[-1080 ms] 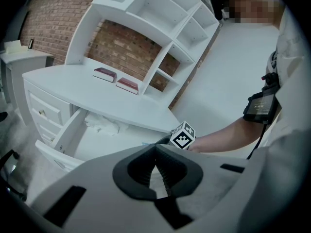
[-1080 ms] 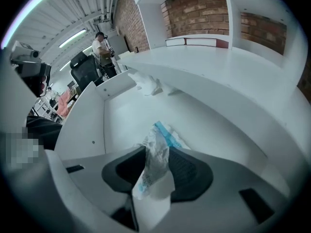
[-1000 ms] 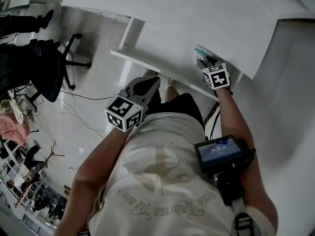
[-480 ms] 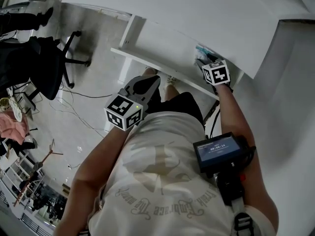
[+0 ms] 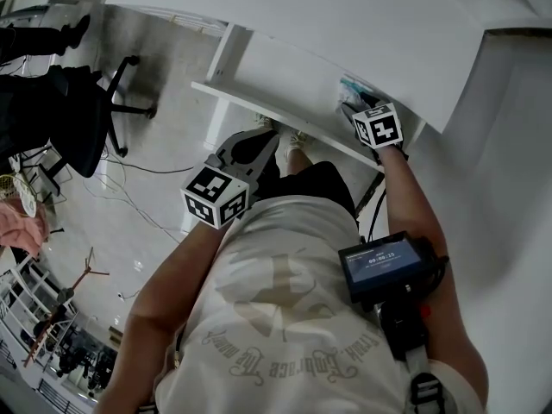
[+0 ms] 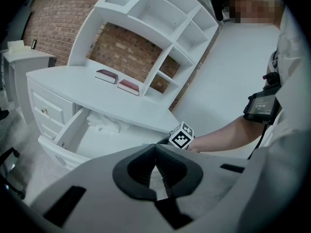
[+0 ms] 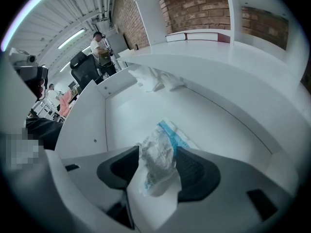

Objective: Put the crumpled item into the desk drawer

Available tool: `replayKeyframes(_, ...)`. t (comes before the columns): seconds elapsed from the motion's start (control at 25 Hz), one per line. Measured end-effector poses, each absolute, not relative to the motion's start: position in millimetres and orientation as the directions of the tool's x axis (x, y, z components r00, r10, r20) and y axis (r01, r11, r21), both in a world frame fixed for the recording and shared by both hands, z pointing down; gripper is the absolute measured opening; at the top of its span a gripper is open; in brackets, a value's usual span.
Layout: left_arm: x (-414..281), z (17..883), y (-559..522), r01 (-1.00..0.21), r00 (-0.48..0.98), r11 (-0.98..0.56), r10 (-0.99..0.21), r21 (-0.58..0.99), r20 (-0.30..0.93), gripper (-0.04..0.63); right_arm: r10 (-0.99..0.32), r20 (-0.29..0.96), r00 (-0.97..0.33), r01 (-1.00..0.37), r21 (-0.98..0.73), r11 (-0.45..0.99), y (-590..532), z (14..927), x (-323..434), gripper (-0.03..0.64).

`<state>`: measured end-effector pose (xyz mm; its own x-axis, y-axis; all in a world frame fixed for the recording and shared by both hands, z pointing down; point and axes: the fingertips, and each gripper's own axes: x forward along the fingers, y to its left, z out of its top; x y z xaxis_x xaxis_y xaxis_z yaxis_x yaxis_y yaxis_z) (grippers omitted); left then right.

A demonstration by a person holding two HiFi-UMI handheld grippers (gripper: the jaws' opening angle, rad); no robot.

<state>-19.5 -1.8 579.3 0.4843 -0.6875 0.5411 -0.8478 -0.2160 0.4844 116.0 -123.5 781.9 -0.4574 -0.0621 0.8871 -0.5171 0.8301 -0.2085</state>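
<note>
Right gripper (image 7: pixel 158 153) jaws just opening wide, crumpled item (image 7: pixel 163 136) loose between them over drawer (image 7: pixel 146 110); left gripper (image 6: pixel 156 148) jaws together, empty.

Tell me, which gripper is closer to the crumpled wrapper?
Right. The right gripper, jaws just opened, straddles the wrapper in the drawer; the left gripper hangs outside, shut.

Ahead of the right gripper (image 7: pixel 158 152), whose jaws have just been opening with the wrapper (image 7: pixel 156 166) between them, the drawer (image 7: pixel 126 120) floor lies bare up to a paper wad (image 7: pixel 156 80) at the far end. The desktop (image 7: pixel 233 76) overhangs on its right; a wall (image 7: pixel 82 130) closes its left.
</note>
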Motion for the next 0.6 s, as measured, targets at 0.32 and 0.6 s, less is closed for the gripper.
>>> replayKeyframes(0.32, -15.2, 577.4, -3.6, -0.831, 0.518, -0.25, -0.675, 0.497, 0.525, 0.02, -0.083, 0.879, -0.47, -0.515, -0.196, 0.835, -121.3, 765.3, 116.4, 0.245)
replayKeyframes(0.6, -15.9, 575.1, -9.5, -0.814, 0.551, -0.291, -0.659, 0.502, 0.512, 0.02, -0.117, 0.874, -0.472, -0.509, -0.162, 0.846, -122.6, 749.3, 112.3, 0.159)
